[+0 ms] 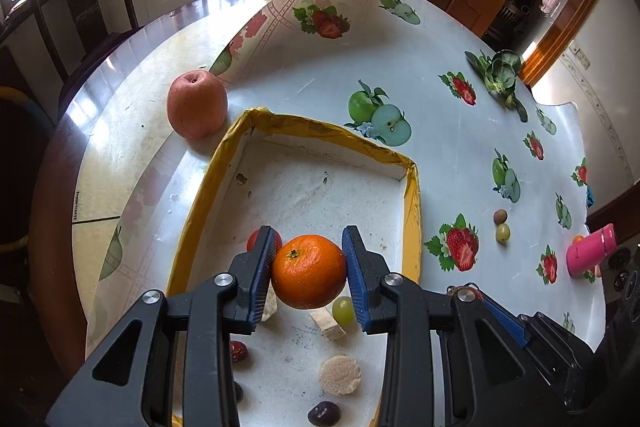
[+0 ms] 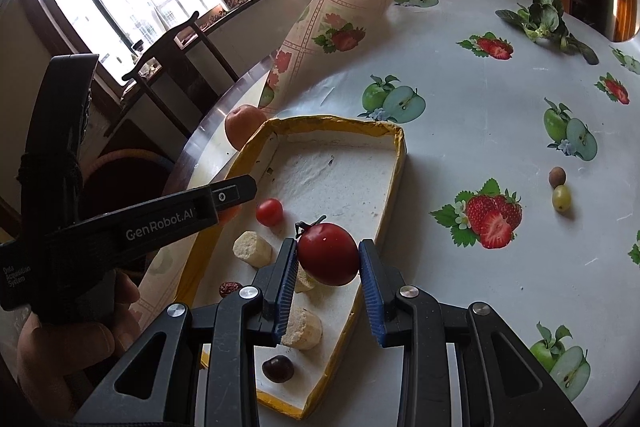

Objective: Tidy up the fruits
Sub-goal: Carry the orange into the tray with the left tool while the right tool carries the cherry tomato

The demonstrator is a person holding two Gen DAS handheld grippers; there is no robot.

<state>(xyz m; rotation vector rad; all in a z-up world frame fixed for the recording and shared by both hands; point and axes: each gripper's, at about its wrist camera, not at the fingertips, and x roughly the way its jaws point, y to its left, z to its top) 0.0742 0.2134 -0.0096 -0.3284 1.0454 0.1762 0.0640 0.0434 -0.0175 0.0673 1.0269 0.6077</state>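
Observation:
My left gripper (image 1: 308, 259) is shut on an orange tangerine (image 1: 309, 271), held above the white tray with yellow rim (image 1: 236, 135). My right gripper (image 2: 329, 267) is shut on a red tomato (image 2: 328, 254) with a dark stem, over the same tray (image 2: 394, 163). Inside the tray lie a small cherry tomato (image 2: 269, 211), pale banana chunks (image 2: 253, 245), a red date (image 2: 229, 289), a dark round fruit (image 2: 277, 369) and a green grape (image 1: 343, 310). A large apple (image 1: 197, 105) rests on the table just outside the tray's far left corner.
A brown longan (image 2: 557, 177) and a green grape (image 2: 561, 197) lie on the fruit-print tablecloth (image 2: 460, 155) right of the tray. Leafy greens (image 2: 542, 17) sit at the far right. A pink bottle (image 1: 591, 254) lies at the right edge. The cloth's far corner is folded up. A hand (image 2: 76, 343) holds the left gripper's handle.

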